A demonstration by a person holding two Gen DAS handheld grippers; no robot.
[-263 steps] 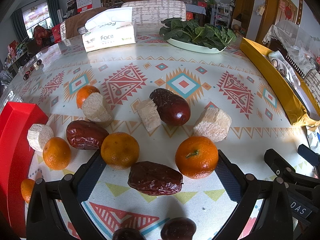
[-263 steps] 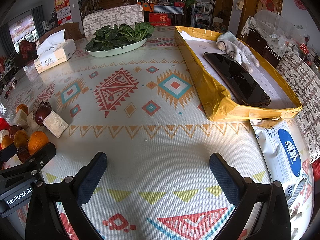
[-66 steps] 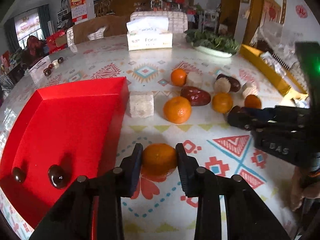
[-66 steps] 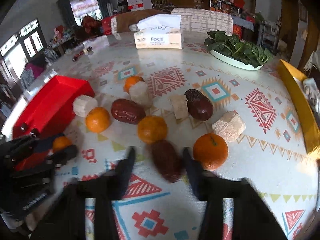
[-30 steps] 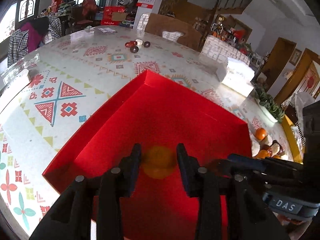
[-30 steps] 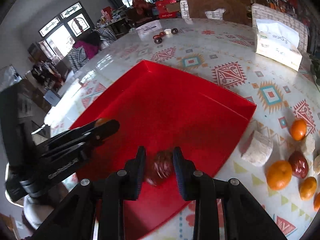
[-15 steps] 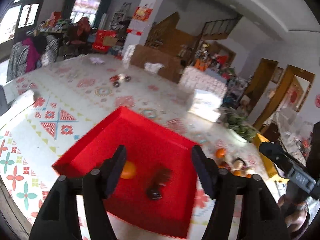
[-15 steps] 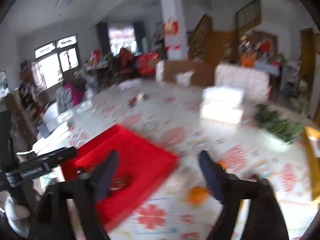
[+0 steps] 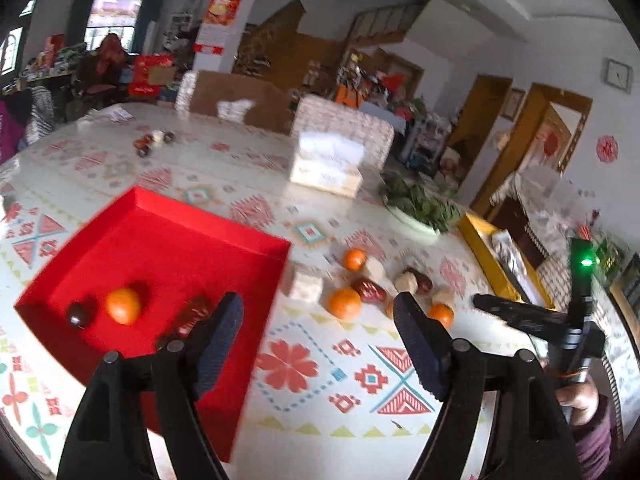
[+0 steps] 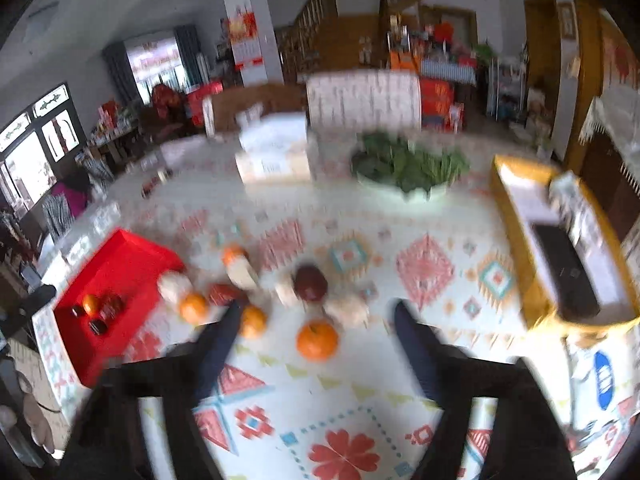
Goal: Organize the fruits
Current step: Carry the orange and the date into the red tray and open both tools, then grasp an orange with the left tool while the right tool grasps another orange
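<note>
The red tray (image 9: 180, 248) holds an orange (image 9: 123, 306), a red date (image 9: 190, 316) and a dark round fruit (image 9: 79, 315). My left gripper (image 9: 320, 320) hangs above the tray's right edge, its jaws opening with nothing between them. On the patterned cloth lie loose oranges (image 10: 317, 340), red dates (image 10: 310, 278) and pale cut chunks (image 10: 347, 310). The right gripper (image 10: 318, 308) hovers over this group in a blurred view. Its jaws stand wide and are closing, with nothing gripped. It also shows at the right of the left wrist view, as the right gripper (image 9: 520, 316).
A tissue box (image 10: 276, 156) and a plate of greens (image 10: 408, 164) stand at the back. A yellow box (image 10: 516, 216) with a phone runs along the right edge. A wipes pack (image 10: 600, 376) lies near it. A person's hand (image 9: 580, 396) holds the right gripper.
Both grippers let go over the tray: the orange and a date now lie in it. Both pulled up and back, and the right one swung right over the loose fruit.
</note>
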